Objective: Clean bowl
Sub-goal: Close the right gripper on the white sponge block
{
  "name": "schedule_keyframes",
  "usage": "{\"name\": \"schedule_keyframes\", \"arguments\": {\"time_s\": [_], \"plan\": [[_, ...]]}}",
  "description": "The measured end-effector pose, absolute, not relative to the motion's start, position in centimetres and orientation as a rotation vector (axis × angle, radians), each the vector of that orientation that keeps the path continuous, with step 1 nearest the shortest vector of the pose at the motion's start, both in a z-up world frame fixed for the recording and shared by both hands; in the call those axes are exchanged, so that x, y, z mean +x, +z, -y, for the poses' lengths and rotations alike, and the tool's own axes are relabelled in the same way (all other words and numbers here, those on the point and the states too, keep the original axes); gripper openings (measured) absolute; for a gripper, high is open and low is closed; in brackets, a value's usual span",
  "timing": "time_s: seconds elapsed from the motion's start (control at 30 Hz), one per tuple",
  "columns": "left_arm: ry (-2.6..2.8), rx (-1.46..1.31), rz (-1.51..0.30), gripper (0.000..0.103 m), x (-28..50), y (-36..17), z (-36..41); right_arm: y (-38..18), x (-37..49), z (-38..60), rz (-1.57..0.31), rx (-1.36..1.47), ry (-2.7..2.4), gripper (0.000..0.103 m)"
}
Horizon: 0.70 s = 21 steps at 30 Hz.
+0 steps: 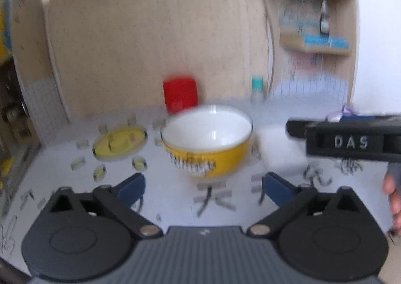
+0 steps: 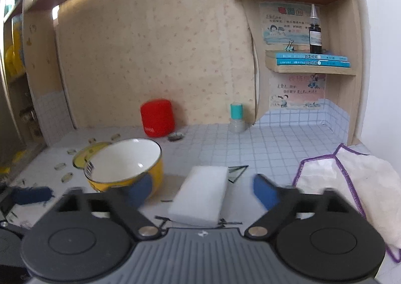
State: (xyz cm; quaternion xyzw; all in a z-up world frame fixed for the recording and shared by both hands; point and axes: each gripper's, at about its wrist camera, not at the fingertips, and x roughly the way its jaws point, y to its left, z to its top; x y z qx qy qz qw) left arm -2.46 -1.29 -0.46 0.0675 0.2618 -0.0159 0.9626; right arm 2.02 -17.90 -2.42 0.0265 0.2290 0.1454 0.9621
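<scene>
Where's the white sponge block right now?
The white sponge block lies flat on the tiled counter, between the open right gripper fingers in the right wrist view, with the yellow bowl left and the purple-edged cloth right.

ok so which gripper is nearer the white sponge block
Right. The right gripper is open directly over the white sponge block, pads either side, not touching. The left gripper faces the yellow bowl, with the sponge off to its right.
</scene>
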Motion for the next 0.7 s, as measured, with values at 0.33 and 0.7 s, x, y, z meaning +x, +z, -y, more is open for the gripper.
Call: {"name": "schedule_keyframes", "arguments": {"time_s": [0.33, 0.7], "plan": [[-0.033, 0.117, -0.532, 0.103, -2.0, -0.5, 1.2, -2.4, 2.2, 17.5, -0.476, 0.033, 0.309, 0.092], [0.013, 0.070, -0.520, 0.103, -1.7, 0.9, -0.8, -2.6, 2.7, 17.8, -0.498, 0.042, 0.301, 0.092]]}}
